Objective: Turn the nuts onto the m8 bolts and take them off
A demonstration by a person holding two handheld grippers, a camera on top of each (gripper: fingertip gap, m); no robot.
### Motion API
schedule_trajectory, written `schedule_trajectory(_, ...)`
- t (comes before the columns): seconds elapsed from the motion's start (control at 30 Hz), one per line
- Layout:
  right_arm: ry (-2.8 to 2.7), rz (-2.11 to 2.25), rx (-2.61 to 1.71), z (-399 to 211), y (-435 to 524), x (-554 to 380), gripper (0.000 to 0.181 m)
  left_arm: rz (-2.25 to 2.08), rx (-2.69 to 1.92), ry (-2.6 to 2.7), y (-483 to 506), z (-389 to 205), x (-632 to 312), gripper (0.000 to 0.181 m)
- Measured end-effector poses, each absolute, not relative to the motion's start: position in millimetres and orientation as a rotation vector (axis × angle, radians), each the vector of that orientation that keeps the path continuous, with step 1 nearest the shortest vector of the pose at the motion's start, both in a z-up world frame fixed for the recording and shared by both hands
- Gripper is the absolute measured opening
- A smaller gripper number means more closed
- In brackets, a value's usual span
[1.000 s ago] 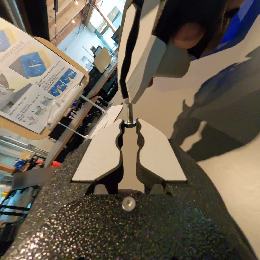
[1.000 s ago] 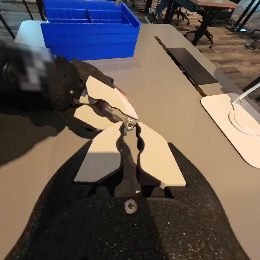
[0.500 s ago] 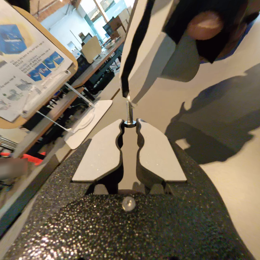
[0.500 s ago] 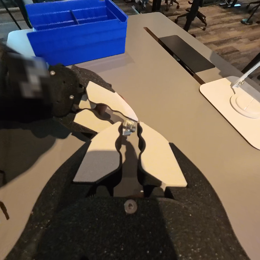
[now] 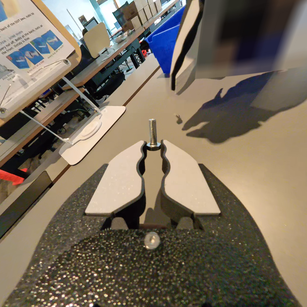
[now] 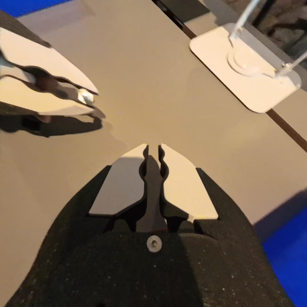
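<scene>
The left gripper (image 5: 153,146) clamps the bolt (image 5: 152,132) head, shank upright; the right gripper (image 6: 153,146) (nearly closed, empty) hangs far-right above it.

We see a silvery steel bolt (image 5: 152,131) pinched at its darker hex head between pale grey fingers (image 5: 123,181) edged in black, on the left gripper (image 5: 153,146) with its black, glitter-speckled body. The table (image 5: 232,174) is plain beige-grey. A bright blue bin (image 5: 163,44) sits behind, near a white stand base (image 5: 93,134).
</scene>
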State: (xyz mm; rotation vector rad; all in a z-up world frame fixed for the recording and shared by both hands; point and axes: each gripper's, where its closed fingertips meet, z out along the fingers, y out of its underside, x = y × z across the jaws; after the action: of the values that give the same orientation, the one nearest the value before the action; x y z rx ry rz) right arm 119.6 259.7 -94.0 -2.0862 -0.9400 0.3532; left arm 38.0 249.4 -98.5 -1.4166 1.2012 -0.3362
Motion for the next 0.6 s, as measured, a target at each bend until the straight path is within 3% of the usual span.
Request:
schedule_trajectory(0.33,-0.483,-0.059,-2.164,-106.9,327.7,190.7,0.031,-0.363,-1.434,1.173,253.3,-98.4,35.8,0.015)
schedule_trajectory(0.5,-0.151,-0.322,-2.112,-94.1,414.2,252.8,0.052,-0.365,-1.430,1.168,254.6,-97.4,34.7,0.015)
schedule_trajectory(0.6,-0.056,-0.393,-2.232,-126.5,465.7,289.1,0.056,-0.359,-1.423,1.175,253.8,-97.6,32.5,0.015)
